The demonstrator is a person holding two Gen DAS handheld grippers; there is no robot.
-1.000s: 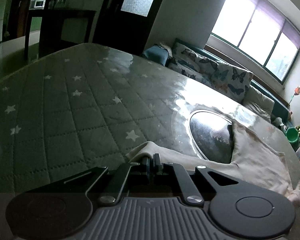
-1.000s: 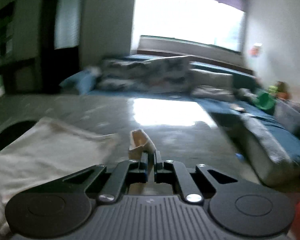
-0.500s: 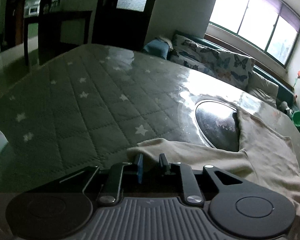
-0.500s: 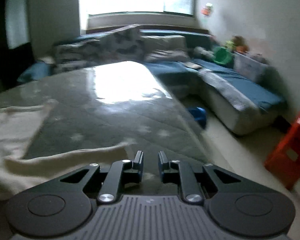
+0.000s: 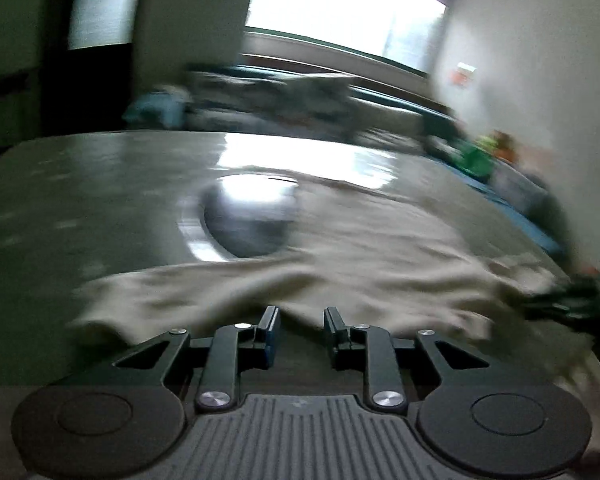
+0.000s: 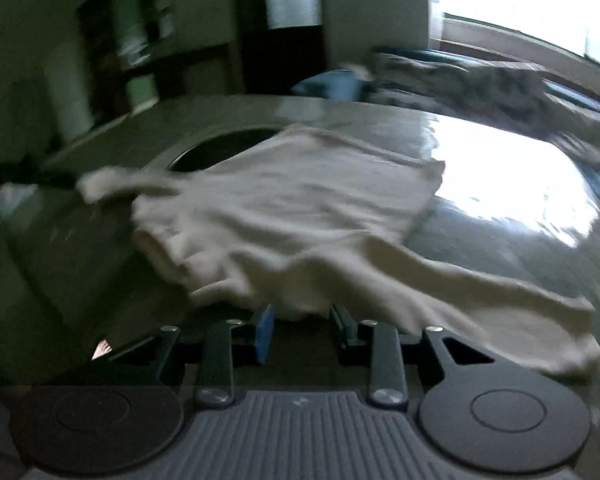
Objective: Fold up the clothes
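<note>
Surface: a grey-green quilted counter [image 5: 100, 184] with pale star marks, glossy under window glare. One dark round inset panel [image 5: 248, 224] with a bright rim is set into it. Both views are smeared by blur.

Room: one large bright window [image 5: 340, 12] at the back, one long blue sofa [image 5: 400, 108] below it carrying patterned cushions, number unreadable in the blur. A dark doorway [image 6: 284, 60] stands left of the window wall. Green and orange objects sit at the sofa's far end, too blurred to name.

Clothes: one cream long-sleeved cotton garment [image 6: 292, 216], spread flat on the counter, overlapping the edge of the round panel. One sleeve trails toward the right in the right wrist view; the other reaches left.

Grippers, two. Left gripper [image 5: 300, 320]: its jaws have just been opening; they stand apart with nothing pinched, the garment's near edge just beyond the tips. Right gripper [image 6: 302, 320]: its jaws have likewise just been opening; they are released, the garment's hem lying just ahead of them, not clamped.
</note>
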